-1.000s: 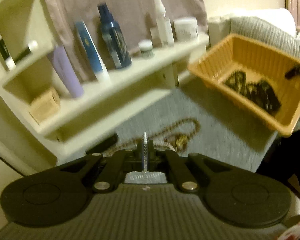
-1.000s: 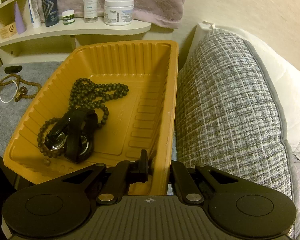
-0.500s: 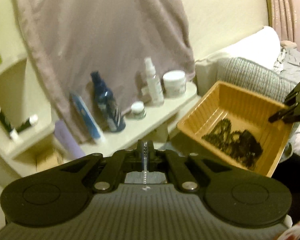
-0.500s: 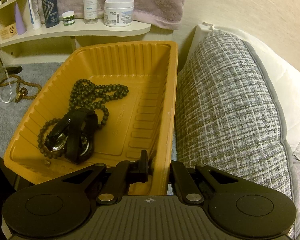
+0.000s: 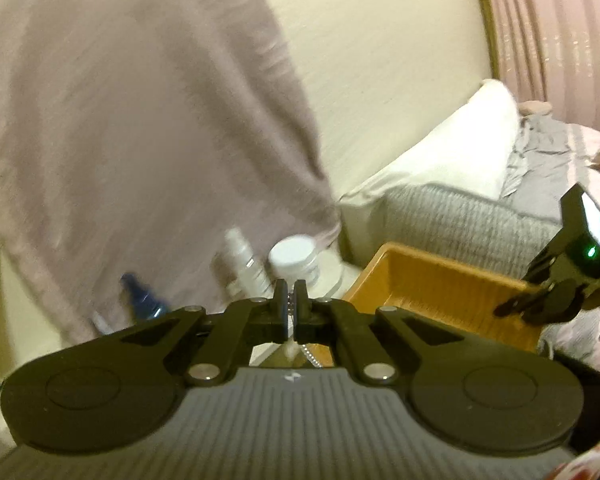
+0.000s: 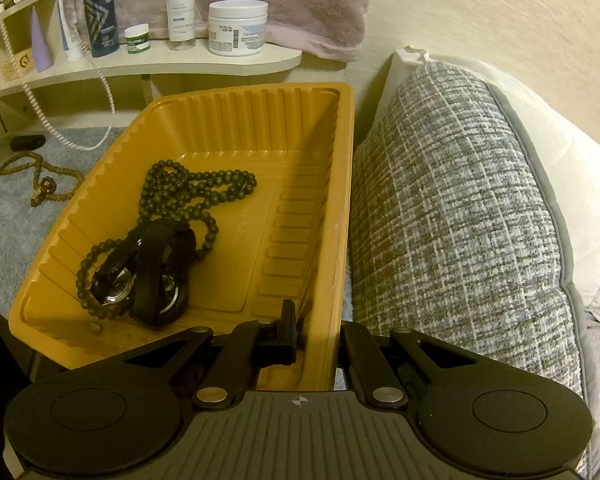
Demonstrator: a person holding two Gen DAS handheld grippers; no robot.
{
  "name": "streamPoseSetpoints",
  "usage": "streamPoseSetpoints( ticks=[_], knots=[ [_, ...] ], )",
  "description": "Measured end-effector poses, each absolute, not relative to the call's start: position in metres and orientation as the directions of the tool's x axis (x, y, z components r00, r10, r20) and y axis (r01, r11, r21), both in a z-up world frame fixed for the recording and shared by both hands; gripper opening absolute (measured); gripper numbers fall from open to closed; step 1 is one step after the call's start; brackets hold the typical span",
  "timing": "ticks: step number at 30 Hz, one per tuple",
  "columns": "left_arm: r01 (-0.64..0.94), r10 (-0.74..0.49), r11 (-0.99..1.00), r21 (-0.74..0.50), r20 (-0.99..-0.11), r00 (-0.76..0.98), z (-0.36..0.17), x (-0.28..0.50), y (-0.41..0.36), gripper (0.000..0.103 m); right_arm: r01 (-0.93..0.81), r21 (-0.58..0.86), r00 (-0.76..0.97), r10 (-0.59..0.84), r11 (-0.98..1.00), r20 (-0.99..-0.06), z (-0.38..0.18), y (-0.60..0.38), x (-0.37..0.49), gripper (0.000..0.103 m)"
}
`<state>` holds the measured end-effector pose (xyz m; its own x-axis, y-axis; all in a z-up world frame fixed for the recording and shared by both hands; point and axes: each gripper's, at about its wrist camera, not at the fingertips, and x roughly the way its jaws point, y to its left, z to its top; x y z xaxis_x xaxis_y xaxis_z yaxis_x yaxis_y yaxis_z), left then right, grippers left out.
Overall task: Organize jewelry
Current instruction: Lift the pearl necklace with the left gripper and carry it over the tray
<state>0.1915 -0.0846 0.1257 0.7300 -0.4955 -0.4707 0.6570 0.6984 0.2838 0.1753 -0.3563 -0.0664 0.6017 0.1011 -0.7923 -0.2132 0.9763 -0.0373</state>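
My left gripper point(image 5: 291, 300) is shut on a thin silver chain point(image 5: 309, 354); in the right wrist view that chain point(image 6: 40, 110) hangs in a long loop above the grey surface, left of the tray. My right gripper point(image 6: 314, 334) is shut on the near right wall of an orange plastic tray point(image 6: 342, 160), also in the left wrist view point(image 5: 440, 280). In the tray lie a dark bead necklace point(image 6: 196, 192) and black-strapped watches point(image 6: 148, 272). A brown bead necklace point(image 6: 40, 180) lies on the grey surface left of the tray.
A cream shelf point(image 6: 160, 64) behind the tray holds bottles, tubes and a white jar point(image 6: 238, 28), under a hanging mauve towel point(image 5: 120, 120). A woven grey cushion point(image 6: 460, 220) and white pillow press against the tray's right side. A small black object point(image 6: 28, 142) lies near the brown necklace.
My left gripper has risen and tilted up, lifting the silver chain off the grey surface so it hangs free. The right gripper and the tray have stayed still.
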Motion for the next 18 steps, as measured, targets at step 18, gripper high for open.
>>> streamPoseSetpoints(
  ticks=[18],
  knots=[
    [0.79, -0.625, 0.582, 0.193, -0.516, 0.586, 0.102, 0.19, -0.171, 0.002, -0.21, -0.027, 0.602, 0.108, 0.977, -0.791, -0.067, -0.357, 0.175, 0.004]
  ],
)
